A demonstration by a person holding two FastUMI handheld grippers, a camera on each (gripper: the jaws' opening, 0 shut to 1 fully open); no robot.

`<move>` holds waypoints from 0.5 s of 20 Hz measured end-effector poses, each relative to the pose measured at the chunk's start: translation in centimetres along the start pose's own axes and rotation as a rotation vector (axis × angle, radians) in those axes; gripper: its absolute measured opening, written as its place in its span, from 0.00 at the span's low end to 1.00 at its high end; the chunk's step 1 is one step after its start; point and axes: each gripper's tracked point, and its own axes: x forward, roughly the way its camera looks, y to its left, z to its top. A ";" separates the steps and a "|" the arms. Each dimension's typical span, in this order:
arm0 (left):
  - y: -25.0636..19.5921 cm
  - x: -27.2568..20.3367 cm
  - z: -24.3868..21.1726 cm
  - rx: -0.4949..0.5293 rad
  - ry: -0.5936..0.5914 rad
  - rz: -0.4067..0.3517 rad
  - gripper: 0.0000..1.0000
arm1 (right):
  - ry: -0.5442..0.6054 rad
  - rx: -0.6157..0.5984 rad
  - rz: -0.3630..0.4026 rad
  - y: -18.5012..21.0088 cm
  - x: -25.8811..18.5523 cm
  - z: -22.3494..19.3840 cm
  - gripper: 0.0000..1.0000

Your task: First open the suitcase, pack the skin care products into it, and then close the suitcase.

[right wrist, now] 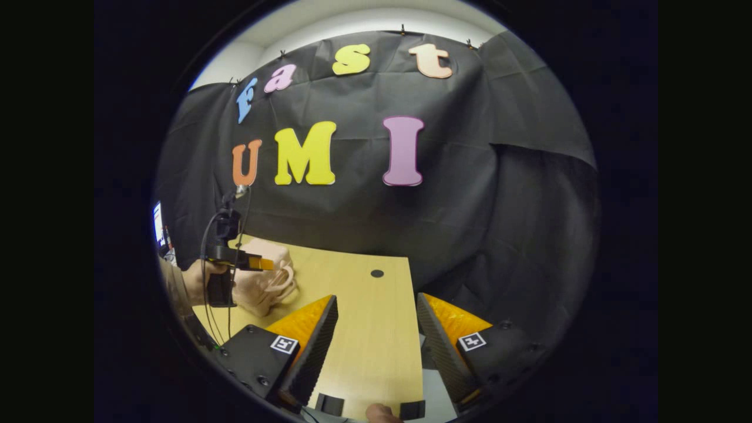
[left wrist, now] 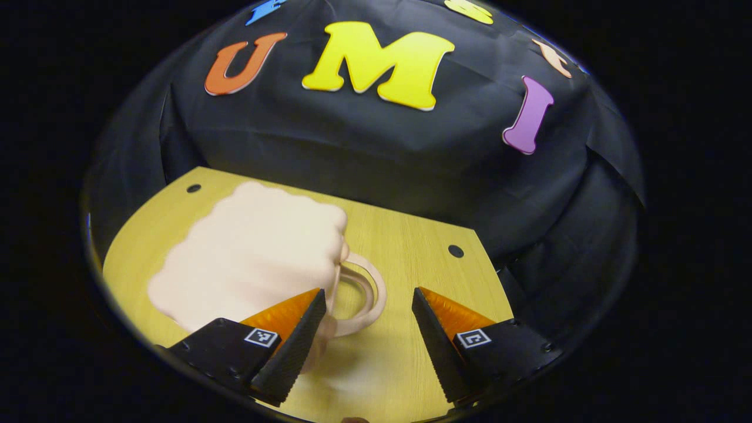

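A pale wooden counter [left wrist: 405, 247] stands against black cloth walls, with a strip of white wall above the cloth in the right gripper view. Two round dark holes [left wrist: 455, 251] show in the counter's top. One suitcase [left wrist: 252, 252], small, cream and ribbed, lies closed at the counter's left end, its looped handle [left wrist: 367, 294] facing right. The left gripper [left wrist: 367, 346] hovers at that handle with its fingers spread apart, gripping nothing. The right gripper [right wrist: 376, 346] hangs over bare wood, well apart from the suitcase, its fingers likewise wide.
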 end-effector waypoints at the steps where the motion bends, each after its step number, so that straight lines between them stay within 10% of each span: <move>1: 0.5 -1.8 1.6 0.018 -0.049 0.020 0.95 | -0.008 0.005 -0.002 0.8 0.4 0.4 0.80; 10: 8.1 -13.9 11.4 0.177 -0.319 0.101 0.95 | -0.154 0.037 0.001 13.2 2.5 6.9 0.78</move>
